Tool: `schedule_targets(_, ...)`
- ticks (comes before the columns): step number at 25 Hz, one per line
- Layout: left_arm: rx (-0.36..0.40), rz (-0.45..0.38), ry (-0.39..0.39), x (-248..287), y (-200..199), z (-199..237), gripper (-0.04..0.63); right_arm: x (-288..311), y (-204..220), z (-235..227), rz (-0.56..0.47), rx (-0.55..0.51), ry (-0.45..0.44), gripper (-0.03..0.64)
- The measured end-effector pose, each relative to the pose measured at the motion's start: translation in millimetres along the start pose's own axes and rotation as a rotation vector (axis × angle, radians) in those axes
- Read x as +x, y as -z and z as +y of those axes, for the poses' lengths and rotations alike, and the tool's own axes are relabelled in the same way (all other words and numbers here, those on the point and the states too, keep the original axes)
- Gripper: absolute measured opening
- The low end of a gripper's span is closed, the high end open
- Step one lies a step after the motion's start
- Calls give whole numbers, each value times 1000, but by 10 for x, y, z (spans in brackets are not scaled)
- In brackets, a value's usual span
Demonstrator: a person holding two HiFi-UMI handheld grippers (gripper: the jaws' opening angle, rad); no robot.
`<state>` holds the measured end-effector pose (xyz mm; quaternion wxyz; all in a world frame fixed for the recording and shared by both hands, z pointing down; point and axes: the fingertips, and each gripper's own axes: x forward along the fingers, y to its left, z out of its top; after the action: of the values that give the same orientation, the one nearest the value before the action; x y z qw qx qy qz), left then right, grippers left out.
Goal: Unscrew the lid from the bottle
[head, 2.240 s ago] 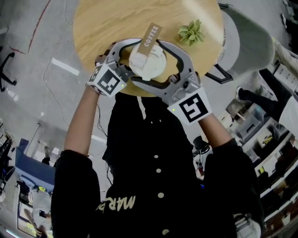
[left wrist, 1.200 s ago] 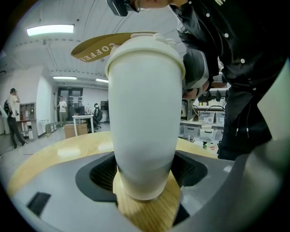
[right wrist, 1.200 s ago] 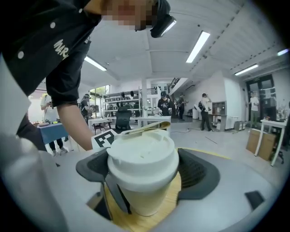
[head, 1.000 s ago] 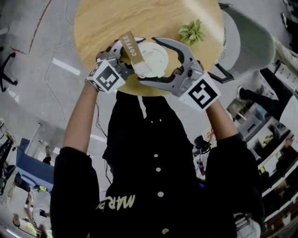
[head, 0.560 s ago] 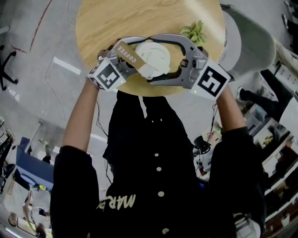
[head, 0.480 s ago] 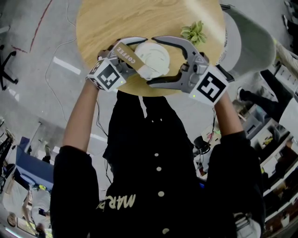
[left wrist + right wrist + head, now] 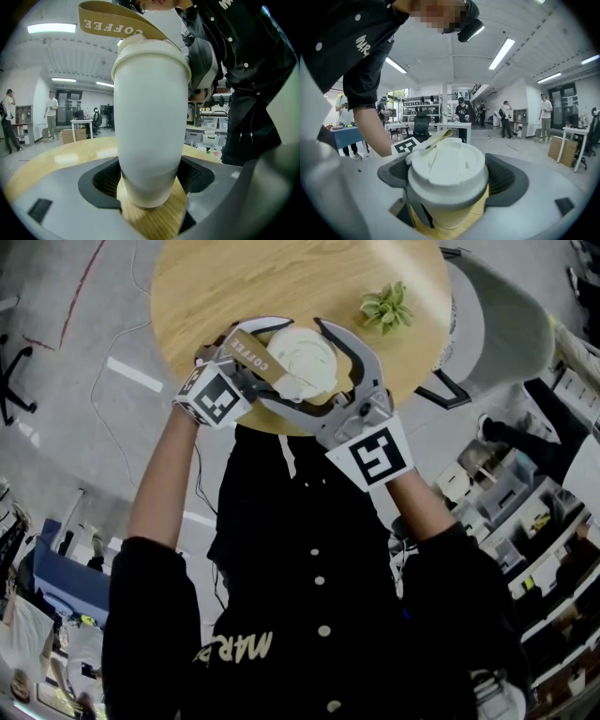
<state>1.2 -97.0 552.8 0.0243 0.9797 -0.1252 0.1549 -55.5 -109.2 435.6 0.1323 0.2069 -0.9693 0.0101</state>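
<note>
A white bottle (image 7: pixel 292 381) stands on the round wooden table (image 7: pixel 234 277) near its front edge. Its white lid (image 7: pixel 300 354) carries a tan strap (image 7: pixel 251 345) printed COFFEE, lying out to the left. My left gripper (image 7: pixel 151 176) is shut low on the bottle's body (image 7: pixel 150 117), close to its base. My right gripper (image 7: pixel 449 180) comes in from the lower right, and both of its pads touch the lid (image 7: pixel 447 171). In the head view the right gripper (image 7: pixel 295 364) arcs round the lid's right and near sides.
A small green plant (image 7: pixel 386 306) sits on the table to the right of the bottle. A grey chair (image 7: pixel 497 324) stands just past the table's right edge. The bottle is close to the table's near rim. People and desks stand far off in the room.
The lid's strap turned from pointing away to pointing left as the right gripper swung right. In the last half second the right gripper swung back towards me while the strap stayed put.
</note>
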Motion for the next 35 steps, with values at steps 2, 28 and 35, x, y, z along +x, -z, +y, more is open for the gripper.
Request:
schedule_targets(2, -2, 1, 0, 2, 0, 1, 360, -10, 10, 24, 5, -34, -58, 471)
schedule_targets(28, 5, -1, 8, 54, 15, -10, 360, -55, 90, 8, 24, 59, -49, 518)
schedule_targets(35, 10, -2, 21, 55, -5, -21, 360, -76, 83, 76, 7, -79, -269, 469)
